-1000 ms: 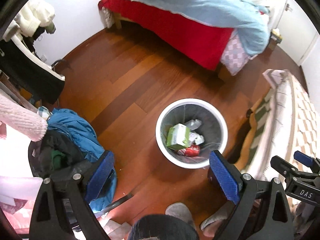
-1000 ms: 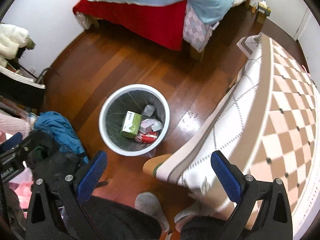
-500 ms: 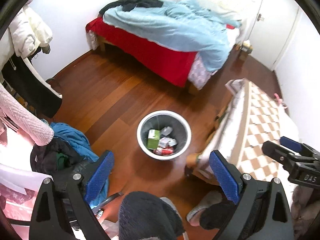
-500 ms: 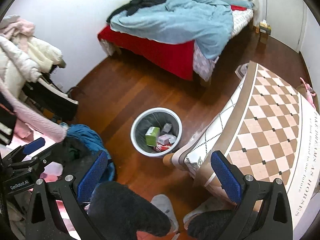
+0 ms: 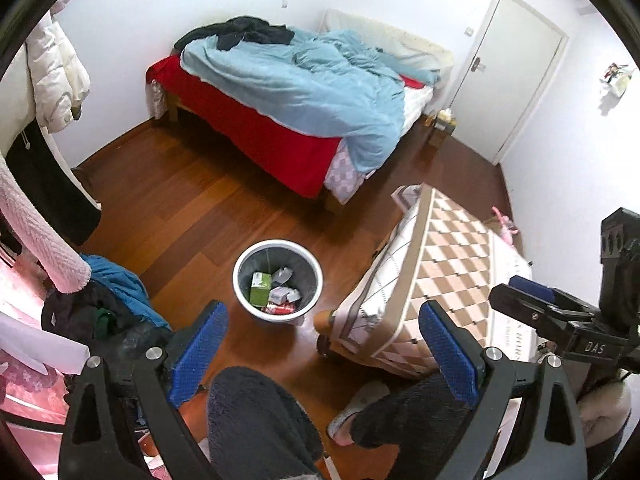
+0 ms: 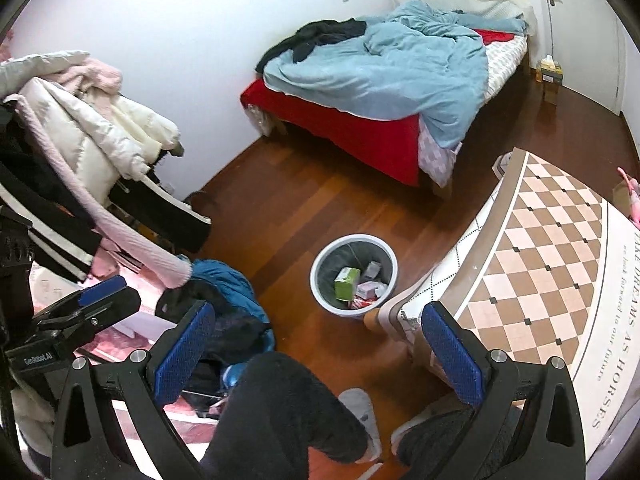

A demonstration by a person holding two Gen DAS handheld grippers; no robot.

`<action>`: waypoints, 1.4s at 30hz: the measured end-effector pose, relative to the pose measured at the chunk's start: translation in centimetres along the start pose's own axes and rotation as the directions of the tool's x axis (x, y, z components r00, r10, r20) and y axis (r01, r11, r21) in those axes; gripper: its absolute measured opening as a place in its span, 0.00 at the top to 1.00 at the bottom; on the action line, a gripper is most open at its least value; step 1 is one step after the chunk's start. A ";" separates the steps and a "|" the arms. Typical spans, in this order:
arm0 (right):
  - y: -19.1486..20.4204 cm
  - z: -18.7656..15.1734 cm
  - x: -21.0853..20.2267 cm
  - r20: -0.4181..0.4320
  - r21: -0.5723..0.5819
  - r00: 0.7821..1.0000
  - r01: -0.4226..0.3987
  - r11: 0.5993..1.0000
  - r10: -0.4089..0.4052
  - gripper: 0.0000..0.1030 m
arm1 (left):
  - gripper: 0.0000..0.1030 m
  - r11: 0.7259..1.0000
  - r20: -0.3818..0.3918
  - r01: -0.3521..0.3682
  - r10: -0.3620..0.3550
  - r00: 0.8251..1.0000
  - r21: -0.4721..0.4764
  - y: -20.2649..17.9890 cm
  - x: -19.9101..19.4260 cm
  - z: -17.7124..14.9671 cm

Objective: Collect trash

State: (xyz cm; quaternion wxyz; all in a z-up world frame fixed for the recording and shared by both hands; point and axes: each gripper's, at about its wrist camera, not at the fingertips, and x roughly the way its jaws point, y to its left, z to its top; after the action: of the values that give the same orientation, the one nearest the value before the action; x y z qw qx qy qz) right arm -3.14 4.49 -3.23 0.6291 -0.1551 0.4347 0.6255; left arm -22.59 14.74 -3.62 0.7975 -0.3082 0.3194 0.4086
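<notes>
both tools (image 5: 324,354) (image 6: 318,354) spread wide and empty, high above the trash bin (image 5: 278,286) holding litter

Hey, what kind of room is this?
A bedroom in a home, most likely: an unmade bed with a blue duvet, coats hanging on a clothes rack, and a small trash bin on the wooden floor.
</notes>
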 end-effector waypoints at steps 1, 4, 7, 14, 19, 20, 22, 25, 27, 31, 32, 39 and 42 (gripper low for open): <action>0.1 0.0 -0.5 0.004 0.000 1.000 -0.005 1.000 0.005 0.00 | 0.06 1.000 0.006 0.010 -0.010 1.000 0.003 -0.2 -0.6 0.0; 0.6 0.0 -1.7 0.013 -0.009 1.000 -0.025 1.000 0.025 0.00 | 0.05 0.999 0.014 0.040 -0.040 0.999 0.006 -0.5 -1.7 -0.1; 1.0 -0.1 -2.7 0.013 -0.008 0.999 -0.052 0.999 0.052 0.00 | 0.05 0.998 0.030 0.057 -0.057 0.998 0.014 -0.9 -2.8 -0.1; 2.0 -0.2 -4.5 0.025 -0.019 0.997 -0.074 0.997 0.075 0.00 | 0.06 0.996 0.055 0.086 -0.088 0.995 0.026 -1.4 -4.5 -0.2; 2.0 -0.2 -5.0 0.029 -0.020 0.997 -0.071 0.997 0.071 0.00 | 0.05 0.995 0.071 0.092 -0.094 0.993 0.024 -1.6 -5.1 -0.1; 2.0 -0.2 -5.1 0.028 -0.020 0.997 -0.068 0.997 0.069 0.00 | 0.05 0.995 0.072 0.093 -0.094 0.993 0.022 -1.5 -5.1 -0.1; 2.0 -0.1 -5.2 0.025 -0.020 0.997 -0.068 0.998 0.068 0.00 | 0.05 0.996 0.074 0.092 -0.093 0.993 0.021 -1.4 -5.1 -0.1; 2.0 -0.1 -5.2 0.014 -0.017 0.997 -0.071 0.997 0.071 0.00 | 0.05 0.997 0.080 0.079 -0.081 0.993 0.020 -1.2 -5.2 -0.1; 2.1 0.0 -5.0 0.007 -0.021 0.998 -0.068 0.997 0.068 0.00 | 0.05 0.998 0.081 0.068 -0.069 0.994 0.017 -1.0 -5.2 -0.1; 2.3 0.0 -4.7 0.000 -0.029 0.997 -0.074 0.997 0.074 0.00 | 0.00 0.998 0.076 0.055 -0.056 0.996 0.012 -0.9 -5.2 -0.3; 2.3 0.1 -4.7 -0.003 -0.030 0.997 -0.077 0.997 0.077 0.00 | 0.00 0.998 0.076 0.056 -0.056 0.996 0.011 -0.9 -5.2 -0.3; 2.7 0.1 -4.7 -0.006 -0.040 0.996 -0.088 0.995 0.088 0.00 | 0.00 0.999 0.075 0.053 -0.053 0.996 0.001 -0.6 -5.5 -0.4; 3.0 0.1 -4.7 -0.007 -0.043 0.996 -0.091 0.995 0.091 0.00 | 0.00 0.999 0.075 0.054 -0.054 0.996 0.001 -0.6 -5.5 -0.5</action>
State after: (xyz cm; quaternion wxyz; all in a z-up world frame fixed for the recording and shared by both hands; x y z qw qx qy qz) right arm -5.08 1.97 1.32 0.5955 -0.1504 0.4292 0.6623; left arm -24.78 11.61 0.38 0.8195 -0.3017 0.2804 0.3985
